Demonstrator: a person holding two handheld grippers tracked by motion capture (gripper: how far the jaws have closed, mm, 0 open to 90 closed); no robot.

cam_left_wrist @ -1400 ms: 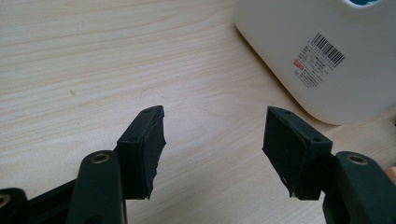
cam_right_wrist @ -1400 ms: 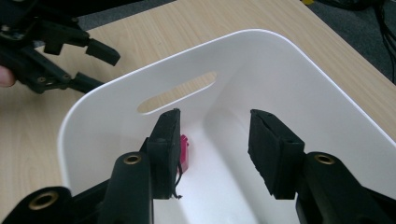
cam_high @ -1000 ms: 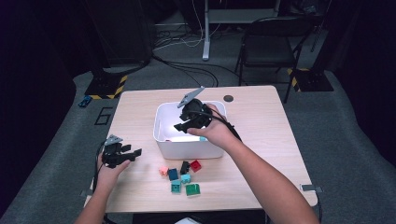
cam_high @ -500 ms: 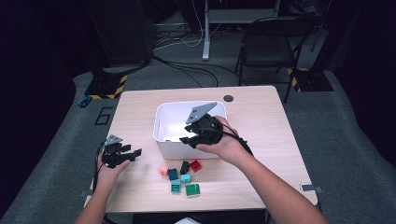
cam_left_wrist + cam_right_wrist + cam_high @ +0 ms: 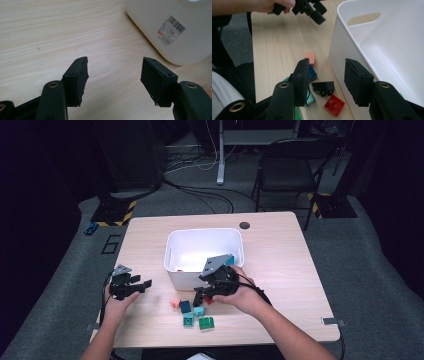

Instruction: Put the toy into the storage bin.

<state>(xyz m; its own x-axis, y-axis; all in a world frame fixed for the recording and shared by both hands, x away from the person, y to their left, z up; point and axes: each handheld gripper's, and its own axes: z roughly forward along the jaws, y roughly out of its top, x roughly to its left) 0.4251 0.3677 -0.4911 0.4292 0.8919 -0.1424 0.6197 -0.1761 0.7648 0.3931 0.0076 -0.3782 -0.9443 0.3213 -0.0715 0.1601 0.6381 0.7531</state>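
Note:
Several small bricks lie on the table in front of a white bin (image 5: 172,251): pink (image 5: 175,303), dark blue (image 5: 185,306), light teal (image 5: 198,311) and green (image 5: 206,323). My right gripper (image 5: 201,296) hangs low over them at the bin's near wall, open and holding nothing. Between and below its jaws (image 5: 325,72) lie a black brick (image 5: 323,88) and a red brick (image 5: 334,105), with the pink brick (image 5: 310,57) farther off. My left gripper (image 5: 144,284) rests at the table's left, open over bare wood (image 5: 115,67).
The bin wall (image 5: 342,50) stands right beside my right gripper's right jaw. A barcode label (image 5: 172,27) marks the bin's side near my left gripper. A dark round hole (image 5: 244,225) sits in the table behind the bin. A chair (image 5: 290,170) stands beyond the table.
My right gripper has come back from above the bin, toward the near side and down, to the bricks in front of it. The left gripper has stayed put.

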